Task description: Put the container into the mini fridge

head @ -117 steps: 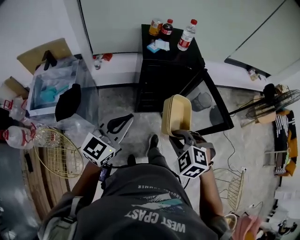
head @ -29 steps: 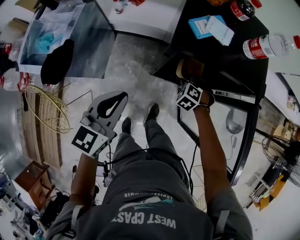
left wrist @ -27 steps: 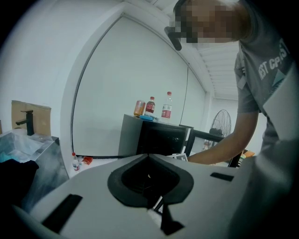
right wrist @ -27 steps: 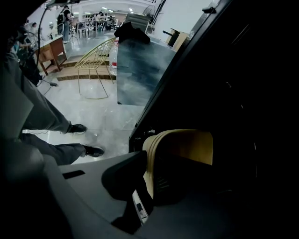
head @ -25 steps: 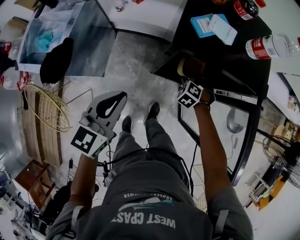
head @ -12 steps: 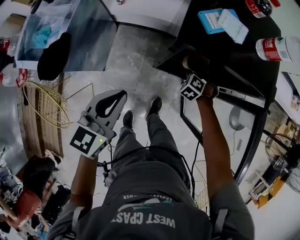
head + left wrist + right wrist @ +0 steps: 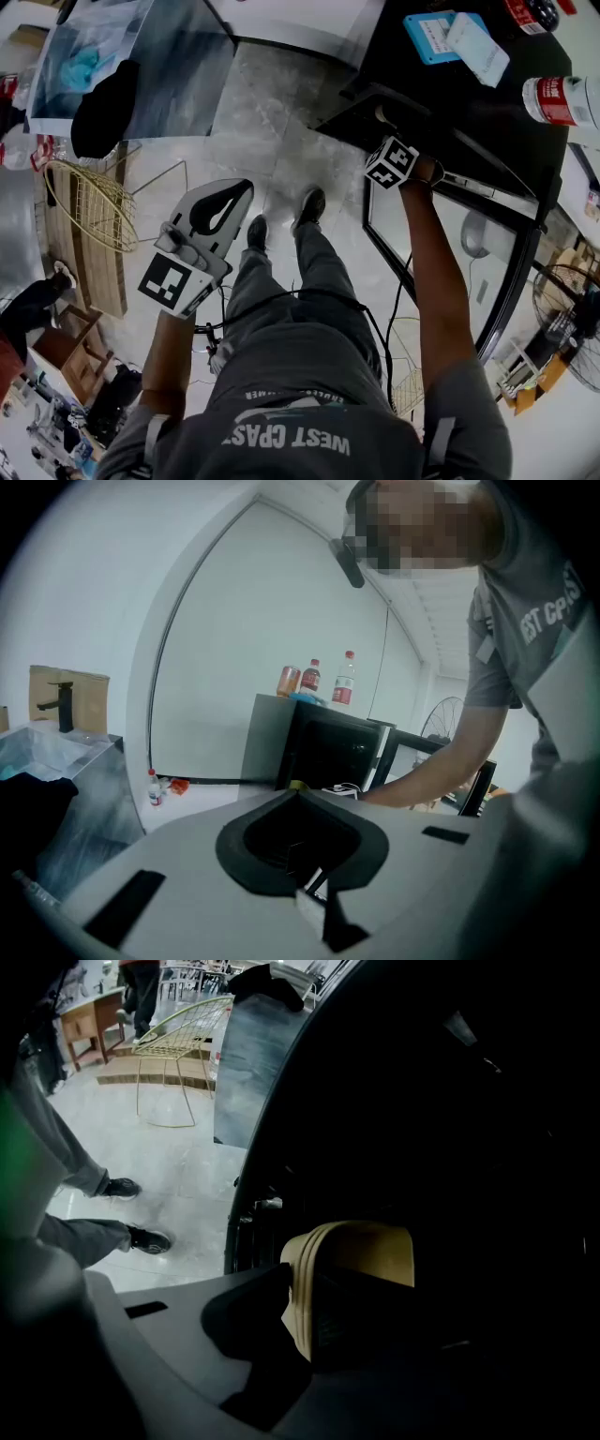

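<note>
container (image 7: 361,1246) stands on edge inside the dark fridge (image 7: 487,122), tan, with a ribbed rim turned toward us in the right gripper view. our right claw (image 7: 323,1288) reaches into the fridge with the container between its jaws. those jaws have just been opening, and the near pad sits just beside the rim rather than squeezing it, so we read the grip as let go. in the head view our right arm stretches to the fridge mouth. only the marker cube (image 7: 391,161) shows there, with the jaws hidden past the edge. the glass door (image 7: 450,253) hangs wide open to the right of that arm. our left claw (image 7: 242,187) hovers over the floor (image 7: 281,141), well apart from the fridge, its jaws together and nothing in them. on the fridge top we see a blue box (image 7: 433,36), a white pack (image 7: 478,52) and a bottle (image 7: 562,98). a wire chair (image 7: 89,211) stands at the left. our shoes (image 7: 312,204) are on the floor in front of the fridge.
</note>
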`<action>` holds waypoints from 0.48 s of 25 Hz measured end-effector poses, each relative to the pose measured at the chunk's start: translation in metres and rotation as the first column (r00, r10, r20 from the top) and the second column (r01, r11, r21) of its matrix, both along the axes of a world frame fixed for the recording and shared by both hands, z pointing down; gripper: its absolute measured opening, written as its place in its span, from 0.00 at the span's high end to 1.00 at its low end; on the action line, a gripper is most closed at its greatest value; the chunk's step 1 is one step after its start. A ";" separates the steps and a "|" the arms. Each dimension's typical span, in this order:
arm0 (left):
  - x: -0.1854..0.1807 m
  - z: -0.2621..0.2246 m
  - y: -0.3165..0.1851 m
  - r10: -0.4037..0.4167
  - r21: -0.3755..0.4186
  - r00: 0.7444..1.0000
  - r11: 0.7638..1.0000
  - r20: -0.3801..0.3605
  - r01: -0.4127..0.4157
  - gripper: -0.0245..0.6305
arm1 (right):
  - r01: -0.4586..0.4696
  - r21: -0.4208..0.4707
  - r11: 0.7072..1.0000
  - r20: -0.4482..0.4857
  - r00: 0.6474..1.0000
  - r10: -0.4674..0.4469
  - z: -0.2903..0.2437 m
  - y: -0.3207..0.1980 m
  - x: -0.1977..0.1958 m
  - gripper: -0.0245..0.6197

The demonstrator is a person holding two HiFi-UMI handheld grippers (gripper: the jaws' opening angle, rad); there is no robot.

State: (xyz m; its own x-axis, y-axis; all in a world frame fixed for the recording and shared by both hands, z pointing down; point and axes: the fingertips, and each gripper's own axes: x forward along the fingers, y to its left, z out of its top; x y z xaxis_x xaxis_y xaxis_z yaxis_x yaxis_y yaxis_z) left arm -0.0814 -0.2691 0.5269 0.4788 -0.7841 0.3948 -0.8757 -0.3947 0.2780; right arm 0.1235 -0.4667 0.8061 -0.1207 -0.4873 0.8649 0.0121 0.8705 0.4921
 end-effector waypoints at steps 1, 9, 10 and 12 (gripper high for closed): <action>0.000 0.000 0.000 0.000 -0.001 1.000 1.000 0.000 0.000 0.94 | 0.004 0.006 1.000 -0.003 1.000 -0.004 0.000 -0.002 0.000 0.83; -0.006 -0.001 0.001 -0.004 0.025 1.000 1.000 0.019 0.004 0.94 | -0.005 0.046 0.999 -0.005 1.000 0.005 0.001 -0.021 0.003 0.81; -0.007 -0.002 0.000 -0.002 0.031 1.000 1.000 0.022 0.002 0.94 | -0.006 0.048 0.999 -0.005 1.000 0.006 0.001 -0.023 0.003 0.80; -0.008 -0.004 0.000 0.002 0.039 1.000 0.999 0.025 -0.003 0.94 | -0.015 0.042 0.999 -0.001 1.000 0.015 0.001 -0.025 0.003 0.78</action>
